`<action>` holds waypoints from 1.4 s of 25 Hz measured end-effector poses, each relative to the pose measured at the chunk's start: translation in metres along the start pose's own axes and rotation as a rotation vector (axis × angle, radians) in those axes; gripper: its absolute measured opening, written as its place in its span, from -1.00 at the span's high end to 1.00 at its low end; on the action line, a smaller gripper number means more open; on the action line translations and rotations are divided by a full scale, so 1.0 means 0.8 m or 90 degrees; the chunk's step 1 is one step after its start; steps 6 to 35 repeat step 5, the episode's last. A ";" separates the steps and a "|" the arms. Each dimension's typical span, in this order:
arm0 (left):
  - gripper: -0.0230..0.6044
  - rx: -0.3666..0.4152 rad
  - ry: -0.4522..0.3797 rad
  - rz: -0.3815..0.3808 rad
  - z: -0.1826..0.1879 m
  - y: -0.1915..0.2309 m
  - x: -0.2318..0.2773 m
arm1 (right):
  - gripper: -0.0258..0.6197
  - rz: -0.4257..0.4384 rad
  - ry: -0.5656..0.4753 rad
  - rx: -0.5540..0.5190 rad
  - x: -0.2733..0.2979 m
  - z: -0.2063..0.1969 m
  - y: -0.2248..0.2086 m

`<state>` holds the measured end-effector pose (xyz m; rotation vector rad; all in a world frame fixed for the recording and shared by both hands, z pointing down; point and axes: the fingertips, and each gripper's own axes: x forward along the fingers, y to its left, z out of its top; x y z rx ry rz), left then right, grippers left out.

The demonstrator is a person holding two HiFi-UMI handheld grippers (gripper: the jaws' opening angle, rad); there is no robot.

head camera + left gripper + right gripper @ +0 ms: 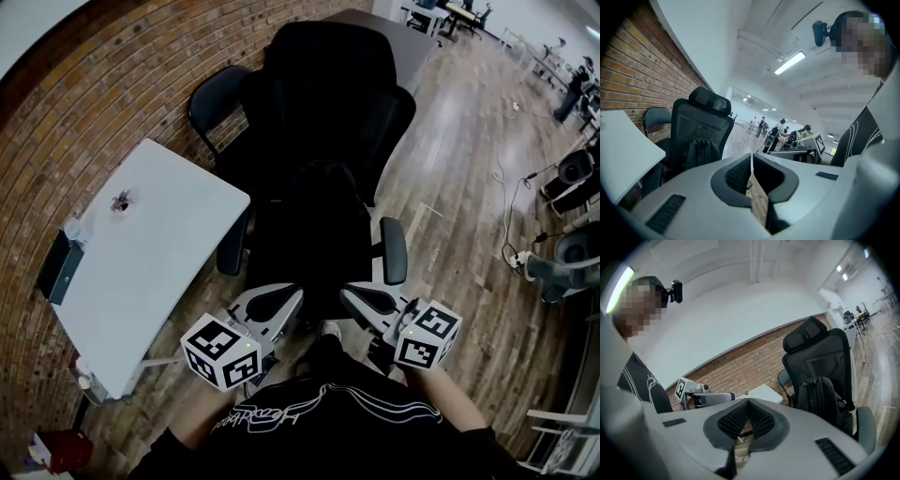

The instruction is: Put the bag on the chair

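**Both claws empty, bag sitting on the chair**

The left claw point(751, 164) is clenched tight. Its two dark pads press on each other and nothing is between them. The right claw point(747, 411) is clenched the same way and holds nothing either. The two claws are side by side, close to the person's body, with a small gap between them.

The job looks nearly done, or done. What is left, I think, is to keep both claws clear of the bag. The good way is to keep them shut and low, so they do not hook a strap. It would also help to look and see that the bag leans on the chair's back, so it will not tip off the seat.

The black backpack point(820, 397) is out in front of the claws and not touching them. It is ahead and a bit to the left of the left claw. It is ahead and to the right of the right claw. So it is in front of the gap between the two. It stands upright on the seat of the black office chair point(825, 357), against the chair's back.

Farther out, to the left of the left claw, is the white counter point(150, 253).
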<state>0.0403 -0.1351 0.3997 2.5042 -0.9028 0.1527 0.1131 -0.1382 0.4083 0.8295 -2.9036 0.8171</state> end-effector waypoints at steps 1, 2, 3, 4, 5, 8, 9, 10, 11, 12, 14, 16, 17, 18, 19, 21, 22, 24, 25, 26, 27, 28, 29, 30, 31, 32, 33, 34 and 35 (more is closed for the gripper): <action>0.79 -0.001 0.001 0.000 -0.002 0.000 0.000 | 0.93 -0.004 0.002 -0.005 -0.001 -0.001 -0.001; 0.79 -0.002 0.003 -0.001 -0.003 0.000 0.001 | 0.93 -0.007 0.004 -0.009 -0.002 -0.003 -0.002; 0.79 -0.003 0.004 -0.002 -0.005 0.000 0.002 | 0.93 -0.010 0.006 -0.010 -0.003 -0.003 -0.003; 0.79 -0.004 0.006 -0.003 -0.006 0.000 0.004 | 0.93 -0.012 0.007 -0.011 -0.004 -0.004 -0.005; 0.79 -0.004 0.007 -0.004 -0.007 -0.001 0.005 | 0.93 -0.014 0.007 -0.011 -0.005 -0.005 -0.006; 0.79 -0.004 0.007 -0.004 -0.007 -0.001 0.005 | 0.93 -0.014 0.007 -0.011 -0.005 -0.005 -0.006; 0.79 -0.004 0.007 -0.004 -0.007 -0.001 0.005 | 0.93 -0.014 0.007 -0.011 -0.005 -0.005 -0.006; 0.79 -0.004 0.007 -0.004 -0.007 -0.001 0.005 | 0.93 -0.014 0.007 -0.011 -0.005 -0.005 -0.006; 0.79 -0.004 0.007 -0.004 -0.007 -0.001 0.005 | 0.93 -0.014 0.007 -0.011 -0.005 -0.005 -0.006; 0.79 -0.004 0.007 -0.004 -0.007 -0.001 0.005 | 0.93 -0.014 0.007 -0.011 -0.005 -0.005 -0.006; 0.79 -0.004 0.007 -0.004 -0.007 -0.001 0.005 | 0.93 -0.014 0.007 -0.011 -0.005 -0.005 -0.006; 0.79 -0.004 0.007 -0.004 -0.007 -0.001 0.005 | 0.93 -0.014 0.007 -0.011 -0.005 -0.005 -0.006; 0.79 -0.004 0.007 -0.004 -0.007 -0.001 0.005 | 0.93 -0.014 0.007 -0.011 -0.005 -0.005 -0.006; 0.79 -0.004 0.007 -0.004 -0.007 -0.001 0.005 | 0.93 -0.014 0.007 -0.011 -0.005 -0.005 -0.006; 0.79 -0.004 0.007 -0.004 -0.007 -0.001 0.005 | 0.93 -0.014 0.007 -0.011 -0.005 -0.005 -0.006; 0.79 -0.004 0.007 -0.004 -0.007 -0.001 0.005 | 0.93 -0.014 0.007 -0.011 -0.005 -0.005 -0.006; 0.79 -0.004 0.007 -0.004 -0.007 -0.001 0.005 | 0.93 -0.014 0.007 -0.011 -0.005 -0.005 -0.006; 0.79 -0.004 0.007 -0.004 -0.007 -0.001 0.005 | 0.93 -0.014 0.007 -0.011 -0.005 -0.005 -0.006; 0.79 -0.004 0.007 -0.004 -0.007 -0.001 0.005 | 0.93 -0.014 0.007 -0.011 -0.005 -0.005 -0.006; 0.79 -0.004 0.007 -0.004 -0.007 -0.001 0.005 | 0.93 -0.014 0.007 -0.011 -0.005 -0.005 -0.006; 0.79 -0.004 0.007 -0.004 -0.007 -0.001 0.005 | 0.93 -0.014 0.007 -0.011 -0.005 -0.005 -0.006; 0.79 -0.004 0.007 -0.004 -0.007 -0.001 0.005 | 0.93 -0.014 0.007 -0.011 -0.005 -0.005 -0.006; 0.79 -0.004 0.007 -0.004 -0.007 -0.001 0.005 | 0.93 -0.014 0.007 -0.011 -0.005 -0.005 -0.006; 0.79 -0.004 0.007 -0.004 -0.007 -0.001 0.005 | 0.93 -0.014 0.007 -0.011 -0.005 -0.005 -0.006; 0.79 -0.004 0.007 -0.004 -0.007 -0.001 0.005 | 0.93 -0.014 0.007 -0.011 -0.005 -0.005 -0.006; 0.79 -0.004 0.007 -0.004 -0.007 -0.001 0.005 | 0.93 -0.014 0.007 -0.011 -0.005 -0.005 -0.006; 0.79 -0.004 0.007 -0.004 -0.007 -0.001 0.005 | 0.93 -0.014 0.007 -0.011 -0.005 -0.005 -0.006; 0.79 -0.004 0.007 -0.004 -0.007 -0.001 0.005 | 0.93 -0.014 0.007 -0.011 -0.005 -0.005 -0.006; 0.79 -0.004 0.007 -0.004 -0.007 -0.001 0.005 | 0.93 -0.014 0.007 -0.011 -0.005 -0.005 -0.006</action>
